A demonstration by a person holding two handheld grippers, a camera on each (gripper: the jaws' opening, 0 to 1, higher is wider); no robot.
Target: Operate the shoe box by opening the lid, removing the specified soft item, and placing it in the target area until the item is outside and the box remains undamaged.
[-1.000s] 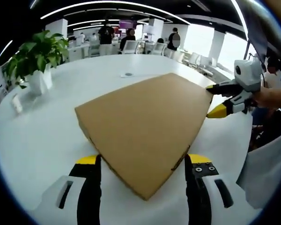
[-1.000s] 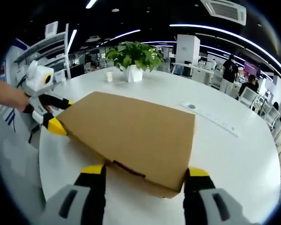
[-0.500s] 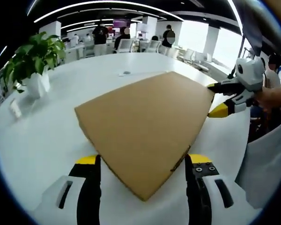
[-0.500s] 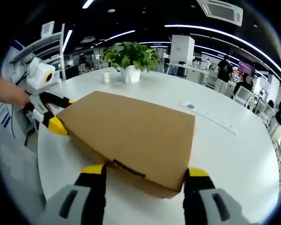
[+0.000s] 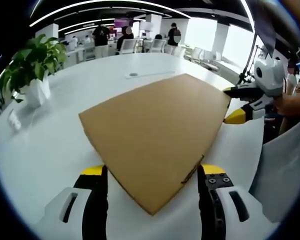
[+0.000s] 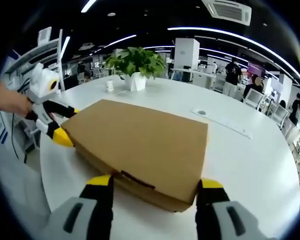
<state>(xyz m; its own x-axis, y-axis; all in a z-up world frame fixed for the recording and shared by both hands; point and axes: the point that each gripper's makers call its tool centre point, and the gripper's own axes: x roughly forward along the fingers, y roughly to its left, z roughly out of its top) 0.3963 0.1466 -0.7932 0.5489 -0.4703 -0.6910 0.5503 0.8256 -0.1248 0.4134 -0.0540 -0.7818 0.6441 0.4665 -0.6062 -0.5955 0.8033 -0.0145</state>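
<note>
Left gripper (image 5: 152, 175) gapes around 1 box (image 5: 152, 135) corner, right gripper (image 6: 152, 186) gapes around the opposite one; box shut on desk (image 5: 45, 150). Lift lid evenly, no crushing.

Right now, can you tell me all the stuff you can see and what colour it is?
shoe box: one, brown cardboard, lid shut, flat on the table between both tools.
table: one, white, large and rounded.
potted plant: one, green leaves in a white pot, on the table beyond the box.
small cup: one, white, on the table beside the plant.
people: several, dark clothes, standing far off by the desks.
left tool: one, yellow-tipped, open, straddling a box corner.
right tool: one, yellow-tipped, open, at the opposite corner.
</note>
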